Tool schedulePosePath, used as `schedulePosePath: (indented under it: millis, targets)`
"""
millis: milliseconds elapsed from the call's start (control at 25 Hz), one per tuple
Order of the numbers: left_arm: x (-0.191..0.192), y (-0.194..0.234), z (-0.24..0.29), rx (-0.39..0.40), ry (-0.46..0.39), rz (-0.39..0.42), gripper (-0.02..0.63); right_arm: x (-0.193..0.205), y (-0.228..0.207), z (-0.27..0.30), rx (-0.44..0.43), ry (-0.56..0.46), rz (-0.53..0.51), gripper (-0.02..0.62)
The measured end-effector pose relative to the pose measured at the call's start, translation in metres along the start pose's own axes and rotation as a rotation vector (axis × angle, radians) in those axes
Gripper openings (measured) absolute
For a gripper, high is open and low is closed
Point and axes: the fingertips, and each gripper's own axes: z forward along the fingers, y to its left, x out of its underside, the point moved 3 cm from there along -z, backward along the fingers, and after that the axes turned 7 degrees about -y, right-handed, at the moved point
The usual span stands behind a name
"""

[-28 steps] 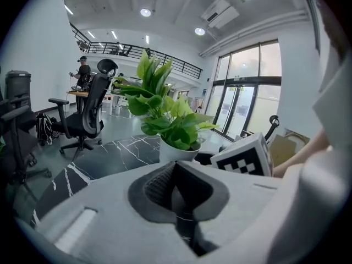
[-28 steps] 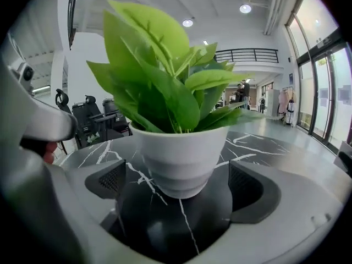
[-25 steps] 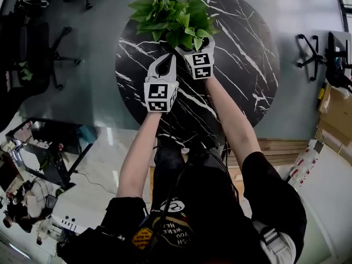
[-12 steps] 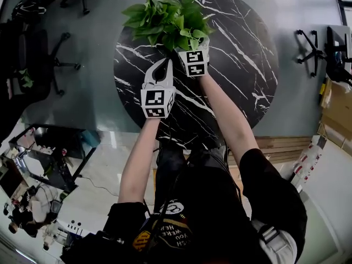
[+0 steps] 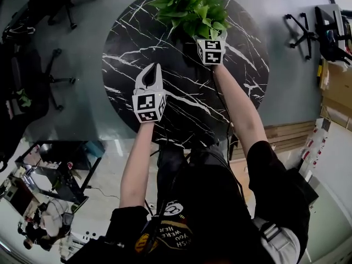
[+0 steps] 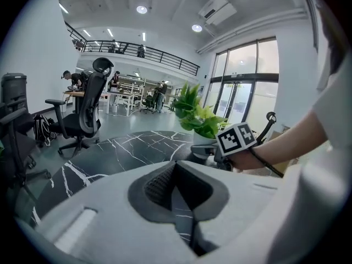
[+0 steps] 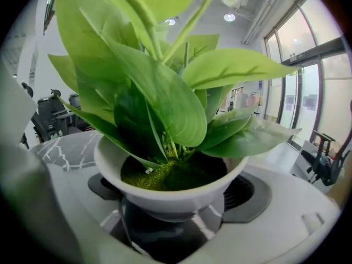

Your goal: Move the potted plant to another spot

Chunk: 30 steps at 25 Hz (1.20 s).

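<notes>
Between the pads of the right claw (image 5: 211, 36) (image 7: 176, 202) sits the potted plant (image 5: 190, 7) (image 7: 165, 92), pinched at its white pot (image 7: 170, 188). The bowl fills the gap, a pad against either flank. The plant lies straight ahead of that claw, stems upright and leaves fanning out over the jaws. Whether the base rests on the black marble table (image 5: 165, 106) (image 6: 126, 147) or hangs just above it, I cannot tell from where I stand.

The left claw (image 5: 152, 73) (image 6: 175, 166) is pressed together on nothing, well back and to the left of the plant, so the right hand alone is placed to finish the move. I judge that setting the pot down level is what remains.

Compared with a second ago, plant and right claw have gone rightward together, from the table's far-left rim to its far middle. The left claw, then just beside its partner, is left behind and a wide gap has opened.
</notes>
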Motion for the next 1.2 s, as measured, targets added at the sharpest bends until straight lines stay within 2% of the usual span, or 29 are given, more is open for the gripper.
schedulePosePath:
  millis: [200, 440, 520, 640, 760, 880, 1000, 1200]
  targets:
    - [0.007, -0.016, 0.004, 0.037, 0.020, 0.018, 0.005, 0.015, -0.096, -0.031, 0.150, 0.030, 0.002, 0.518]
    - [0.010, -0.037, 0.007, 0.074, 0.035, 0.031, 0.005, 0.049, -0.196, -0.099, 0.352, 0.081, 0.064, 0.518]
    - [0.010, -0.042, 0.006, 0.081, 0.035, 0.035, 0.005, 0.060, -0.219, -0.124, 0.392, 0.090, 0.077, 0.518]
    - [0.012, -0.046, 0.002, 0.081, 0.038, 0.036, 0.005, 0.073, -0.233, -0.151, 0.403, 0.094, 0.073, 0.518]
    - [0.017, -0.048, -0.005, 0.074, 0.043, 0.034, 0.005, 0.079, -0.225, -0.162, 0.378, 0.092, 0.057, 0.517]
    - [0.023, -0.047, -0.014, 0.062, 0.046, 0.031, 0.005, 0.076, -0.196, -0.159, 0.313, 0.086, 0.036, 0.517]
    - [0.029, -0.042, -0.030, 0.036, 0.045, 0.023, 0.005, 0.069, -0.143, -0.147, 0.198, 0.070, -0.014, 0.517]
    - [0.036, -0.021, -0.065, -0.054, 0.023, -0.036, 0.005, 0.053, -0.027, -0.120, -0.012, 0.027, -0.097, 0.517]
